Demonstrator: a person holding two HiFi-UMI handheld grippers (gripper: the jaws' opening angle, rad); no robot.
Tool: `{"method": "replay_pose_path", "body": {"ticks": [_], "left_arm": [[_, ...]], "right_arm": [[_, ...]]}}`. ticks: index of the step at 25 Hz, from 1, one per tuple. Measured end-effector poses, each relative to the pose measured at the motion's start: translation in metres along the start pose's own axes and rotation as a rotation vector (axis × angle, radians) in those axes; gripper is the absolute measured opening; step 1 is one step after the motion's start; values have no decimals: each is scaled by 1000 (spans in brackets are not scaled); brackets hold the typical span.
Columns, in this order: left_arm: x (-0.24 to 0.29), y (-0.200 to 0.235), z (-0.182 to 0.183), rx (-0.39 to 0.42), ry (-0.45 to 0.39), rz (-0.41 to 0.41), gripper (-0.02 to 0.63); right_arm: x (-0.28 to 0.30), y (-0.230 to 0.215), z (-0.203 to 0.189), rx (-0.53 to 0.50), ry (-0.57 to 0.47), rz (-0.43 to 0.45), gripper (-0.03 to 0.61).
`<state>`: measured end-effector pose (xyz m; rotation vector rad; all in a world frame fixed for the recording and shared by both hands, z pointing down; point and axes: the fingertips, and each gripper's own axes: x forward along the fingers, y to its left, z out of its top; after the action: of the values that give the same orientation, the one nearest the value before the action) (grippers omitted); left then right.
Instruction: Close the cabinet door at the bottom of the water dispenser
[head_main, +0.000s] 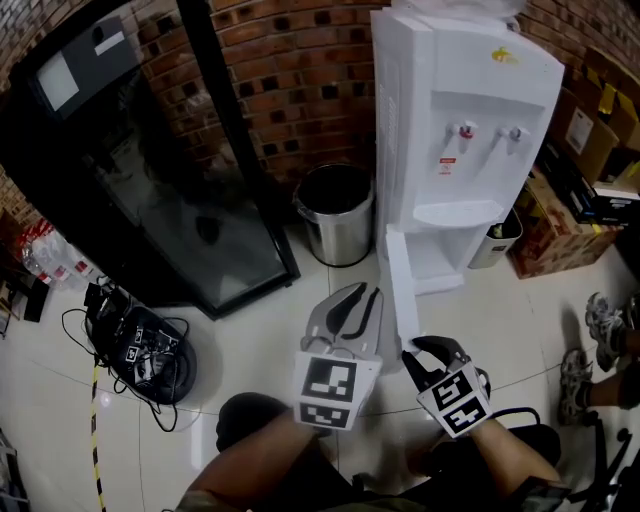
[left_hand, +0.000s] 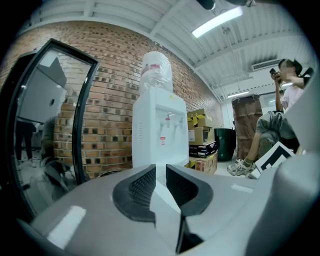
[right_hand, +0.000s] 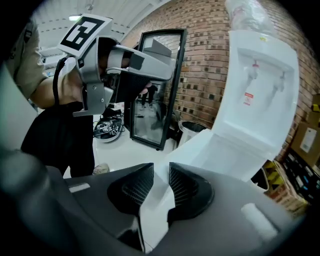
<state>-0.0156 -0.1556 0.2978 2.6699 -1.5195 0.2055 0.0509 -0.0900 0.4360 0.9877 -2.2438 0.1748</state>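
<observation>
Brick wall (head_main: 300, 70) is closing off the back of a white-tiled room. At the far left a black glass-door cooler (head_main: 150, 180) is standing at a slant, with a tangle of cables (head_main: 140, 345) lying on the floor in front of it. A steel bin (head_main: 337, 215) is sitting between the cooler and the dispenser. The left claw (left_hand: 160, 175) is hovering just left of the open door with its jaws set narrow and nothing between them. It is pointing toward the dispenser, probably standing by rather than working. The white water dispenser (head_main: 470, 110) is standing against the wall. Its cabinet door (head_main: 400, 290) at the bottom is hanging wide open, swinging out toward the viewer and leaving the compartment exposed. The right claw (right_hand: 161, 175) is gripping that door's free outer edge between narrow jaws, likely because the edge farthest from the hinge gives the easiest swing shut. Cardboard boxes (head_main: 560, 220) are stacking up at the right, and a person's shoes (head_main: 600, 320) are showing at the far right.
</observation>
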Motion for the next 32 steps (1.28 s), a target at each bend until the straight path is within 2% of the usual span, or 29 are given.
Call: {"method": "replay_pose_path", "body": {"ticks": [4, 12, 15, 16, 18, 21, 24, 26, 32], "left_arm": [[7, -8, -5, -2, 10, -31, 63], [23, -4, -14, -40, 44, -33, 51], [29, -5, -16, -41, 47, -40, 37], [32, -4, -17, -44, 49, -42, 35], [37, -5, -19, -52, 53, -48, 31], [44, -10, -19, -47, 51, -65, 25], [51, -11, -23, -32, 57, -69, 23], [57, -8, -27, -32, 72, -66, 21], [78, 5, -45, -13, 115, -49, 18]], "right_arm": [[-16, -24, -18, 75, 50, -61, 96], [-35, -63, -43, 164, 130, -138, 98], [-46, -90, -58, 212, 169, -196, 98], [-50, -102, -65, 240, 179, -227, 88], [-55, -130, -78, 290, 185, -304, 17], [-58, -180, -92, 351, 164, -410, 8], [-58, -226, -102, 464, 114, -482, 3], [-55, -251, -105, 522, 87, -520, 2], [-41, -317, -107, 595, 27, -593, 0]]}}
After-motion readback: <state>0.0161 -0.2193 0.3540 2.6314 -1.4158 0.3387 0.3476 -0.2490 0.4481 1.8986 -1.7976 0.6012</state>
